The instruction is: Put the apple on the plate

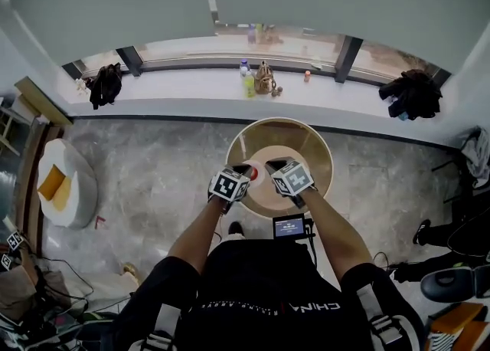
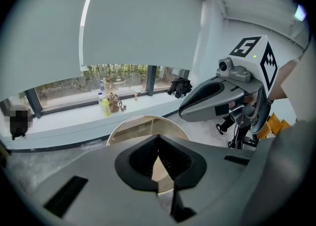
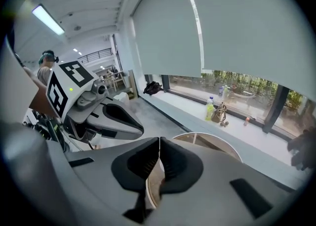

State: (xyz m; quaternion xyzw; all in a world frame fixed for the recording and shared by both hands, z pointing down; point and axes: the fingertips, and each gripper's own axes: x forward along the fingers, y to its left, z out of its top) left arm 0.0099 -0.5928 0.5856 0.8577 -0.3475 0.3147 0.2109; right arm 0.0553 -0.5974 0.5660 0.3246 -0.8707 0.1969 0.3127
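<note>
Apple [image 1: 253,174]: red, lying on the white plate [image 1: 262,166], seen in the head view between the tips of the two grippers; plate stands on the round wooden table [image 1: 310,150], near its front edge; left gripper [image 2: 158,138]: jaws closed tip to tip, nothing between them, held above the table just left of the plate; right gripper [image 3: 159,141]: jaws closed together, likewise empty, just right of the plate; neither gripper touches the apple; yellow-green bottle [image 1: 249,86] stands on the windowsill beyond the table
</note>
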